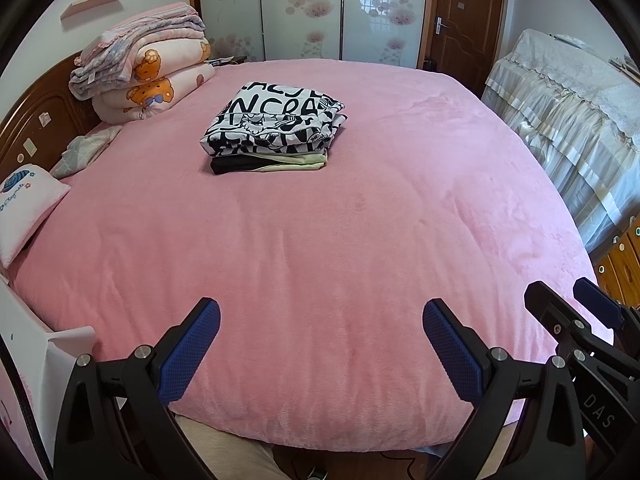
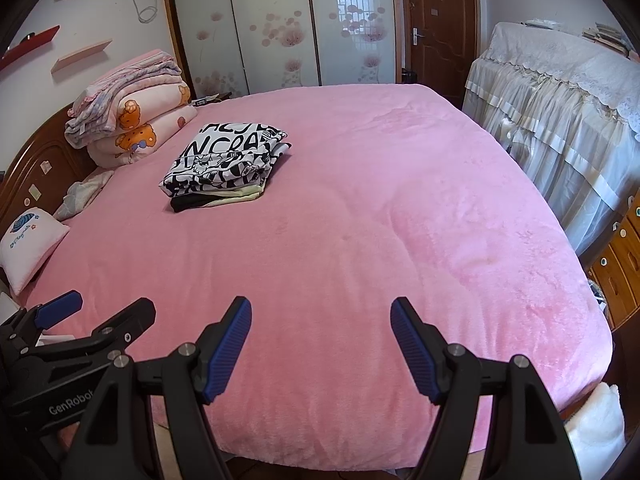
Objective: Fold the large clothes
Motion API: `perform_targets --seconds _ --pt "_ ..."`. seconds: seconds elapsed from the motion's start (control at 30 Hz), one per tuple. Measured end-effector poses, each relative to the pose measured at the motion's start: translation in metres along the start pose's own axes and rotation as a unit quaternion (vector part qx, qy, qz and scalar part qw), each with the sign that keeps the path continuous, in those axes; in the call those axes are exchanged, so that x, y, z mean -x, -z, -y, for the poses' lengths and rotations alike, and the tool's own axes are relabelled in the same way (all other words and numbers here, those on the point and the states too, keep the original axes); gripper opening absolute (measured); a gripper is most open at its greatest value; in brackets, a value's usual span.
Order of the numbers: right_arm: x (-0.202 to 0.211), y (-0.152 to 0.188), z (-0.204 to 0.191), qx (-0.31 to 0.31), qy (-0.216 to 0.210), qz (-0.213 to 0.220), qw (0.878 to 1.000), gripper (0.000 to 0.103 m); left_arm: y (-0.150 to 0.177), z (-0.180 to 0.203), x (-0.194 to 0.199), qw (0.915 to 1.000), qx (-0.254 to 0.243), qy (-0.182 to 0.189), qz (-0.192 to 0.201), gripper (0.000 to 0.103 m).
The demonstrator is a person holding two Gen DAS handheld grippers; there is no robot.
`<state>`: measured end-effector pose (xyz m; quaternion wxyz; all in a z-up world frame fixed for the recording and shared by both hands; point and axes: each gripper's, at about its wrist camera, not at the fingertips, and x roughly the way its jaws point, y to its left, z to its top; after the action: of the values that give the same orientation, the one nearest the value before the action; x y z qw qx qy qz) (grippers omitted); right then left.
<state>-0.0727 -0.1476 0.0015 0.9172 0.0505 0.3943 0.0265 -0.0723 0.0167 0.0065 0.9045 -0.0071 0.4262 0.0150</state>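
Observation:
A stack of folded clothes (image 1: 276, 128) (image 2: 224, 168) lies on the pink bed (image 1: 320, 260) (image 2: 360, 240), toward its far left. On top is a black-and-white lettered garment, with a pale yellow and a black piece under it. My left gripper (image 1: 322, 336) hangs open over the near edge of the bed, nothing between its blue pads. My right gripper (image 2: 322, 336) is open too, also empty, beside the left one. Each gripper shows in the other's view: the right gripper (image 1: 576, 312) at the right edge, the left gripper (image 2: 88, 312) at the left edge.
Folded quilts (image 1: 148, 64) are piled at the wooden headboard (image 1: 36, 128), with a white pillow (image 1: 24, 208) nearer. A lace-covered cabinet (image 1: 568, 100) stands along the bed's right side, wooden drawers (image 2: 620, 256) beside it. Sliding wardrobe doors (image 2: 280, 24) and a brown door (image 2: 440, 28) are behind.

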Motion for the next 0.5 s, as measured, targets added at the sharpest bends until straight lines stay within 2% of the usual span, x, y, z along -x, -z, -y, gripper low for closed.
perform_targets --seconds 0.5 --pt "-0.001 0.0003 0.0023 -0.002 0.001 -0.001 1.0 0.072 0.0013 0.0003 -0.0021 1.0 -0.005 0.003 0.0 0.1"
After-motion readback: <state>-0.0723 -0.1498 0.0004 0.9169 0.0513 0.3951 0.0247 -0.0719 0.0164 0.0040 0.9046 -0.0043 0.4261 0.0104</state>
